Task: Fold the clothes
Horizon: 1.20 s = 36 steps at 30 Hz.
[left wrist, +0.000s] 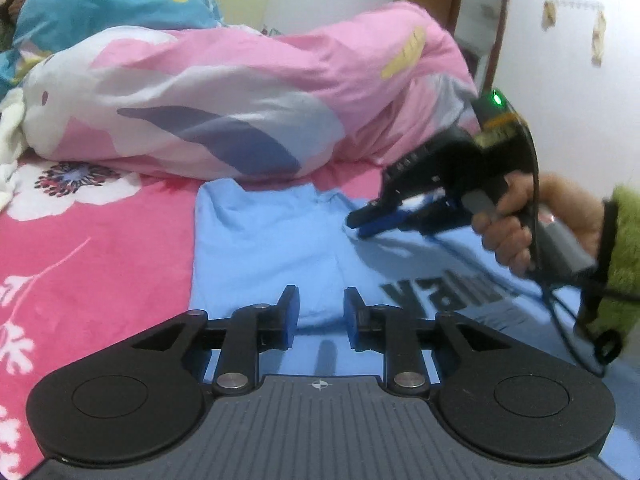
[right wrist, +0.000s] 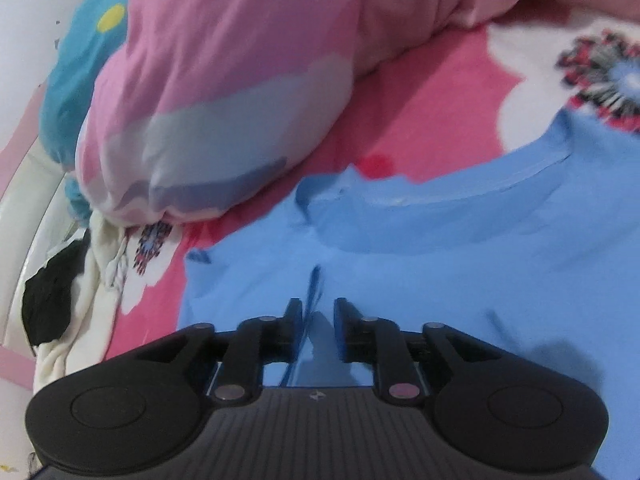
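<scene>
While the blue shirt (left wrist: 272, 240) lies flat, both tongs (left wrist: 320, 312) (right wrist: 317, 320) hover narrowly parted, empty.

the right gripper (right wrist: 316, 312) hangs over a light blue t-shirt (right wrist: 440, 248) spread on a pink floral bedsheet (right wrist: 432, 92), its jaws a little apart with only shirt fabric showing in the gap below them. the shirt's neckline lies beyond the gripper. a rolled pink quilt (right wrist: 224, 92) lies past the shirt, left of the gripper. left of the shirt, a white and black garment (right wrist: 68, 292) sits bunched at the bed's edge.
</scene>
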Each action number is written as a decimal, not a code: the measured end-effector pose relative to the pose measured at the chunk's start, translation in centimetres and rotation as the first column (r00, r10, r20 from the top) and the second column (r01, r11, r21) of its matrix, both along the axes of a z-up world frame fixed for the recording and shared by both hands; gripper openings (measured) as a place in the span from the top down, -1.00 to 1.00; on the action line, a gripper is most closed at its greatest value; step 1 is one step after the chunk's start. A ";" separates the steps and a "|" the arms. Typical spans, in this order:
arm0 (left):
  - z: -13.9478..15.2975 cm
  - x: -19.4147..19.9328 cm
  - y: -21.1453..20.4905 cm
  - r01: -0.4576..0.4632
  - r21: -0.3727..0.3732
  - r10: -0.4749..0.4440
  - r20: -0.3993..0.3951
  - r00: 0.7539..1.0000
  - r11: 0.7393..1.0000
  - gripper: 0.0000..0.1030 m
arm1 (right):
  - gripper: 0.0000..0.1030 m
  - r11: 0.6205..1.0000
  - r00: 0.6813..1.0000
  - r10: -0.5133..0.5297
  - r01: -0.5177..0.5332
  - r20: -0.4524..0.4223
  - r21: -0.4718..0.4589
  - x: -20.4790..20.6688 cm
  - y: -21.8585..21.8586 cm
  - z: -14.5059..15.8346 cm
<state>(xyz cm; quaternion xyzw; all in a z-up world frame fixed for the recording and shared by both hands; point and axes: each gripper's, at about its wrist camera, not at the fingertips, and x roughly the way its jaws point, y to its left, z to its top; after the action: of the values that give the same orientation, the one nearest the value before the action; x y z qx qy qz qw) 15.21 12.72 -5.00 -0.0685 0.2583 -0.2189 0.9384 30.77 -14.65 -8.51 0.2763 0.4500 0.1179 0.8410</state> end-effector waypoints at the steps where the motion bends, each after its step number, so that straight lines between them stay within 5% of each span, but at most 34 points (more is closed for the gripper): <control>1: 0.1 0.0 0.4 -0.007 -0.029 0.007 0.002 1.000 1.000 0.54 | 0.61 1.000 1.000 -0.005 0.005 0.016 -0.012 -0.4 -0.1 0.4; 4: 0.1 0.7 1.0 -0.046 -0.085 0.043 -0.037 0.998 0.995 0.54 | 0.61 0.998 0.996 0.064 -0.063 0.064 -0.027 -1.6 0.9 2.1; 8: -1.1 1.6 0.0 -0.110 0.015 0.111 -0.127 0.986 0.994 0.54 | 0.61 0.960 0.959 0.264 -0.252 0.102 -0.118 -3.0 4.8 3.5; 16: -1.7 1.5 0.2 -0.130 0.047 0.136 -0.171 0.976 0.990 0.54 | 0.56 0.845 0.889 0.456 -0.445 -0.037 -0.296 -5.5 8.6 2.0; 20: -1.9 1.4 0.1 -0.133 0.051 0.140 -0.174 0.975 0.990 0.54 | 0.52 0.854 0.887 0.453 -0.403 0.088 -0.330 -3.1 9.6 5.0; 25: -2.1 1.5 0.0 -0.133 0.049 0.140 -0.177 0.974 0.990 0.54 | 0.52 0.871 0.882 0.460 -0.424 0.108 -0.248 3.2 13.2 3.5; 28: -2.2 1.5 0.0 -0.129 0.047 0.136 -0.176 0.975 0.990 0.53 | 0.53 0.894 0.916 0.393 -0.359 0.083 -0.269 7.4 13.9 1.0; 30: -2.2 1.5 0.0 -0.127 0.050 0.134 -0.175 0.975 0.991 0.53 | 0.60 0.944 0.956 0.286 -0.268 0.070 -0.194 9.9 12.1 -0.2; 33: -2.3 1.5 0.1 -0.126 0.042 0.131 -0.177 0.975 0.991 0.53 | 0.53 0.991 0.988 0.132 -0.130 0.082 -0.034 10.9 8.6 -0.1; 36: -2.3 1.5 0.2 -0.124 0.032 0.127 -0.179 0.975 0.992 0.53 | 0.53 0.996 0.990 0.094 -0.094 0.103 -0.009 8.8 5.8 2.2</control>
<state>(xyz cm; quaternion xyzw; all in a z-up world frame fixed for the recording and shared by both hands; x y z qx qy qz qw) 16.72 12.94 -7.27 -0.0946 0.3399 -0.1495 0.9237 39.58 -8.84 -6.35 0.2466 0.4186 0.1707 0.8572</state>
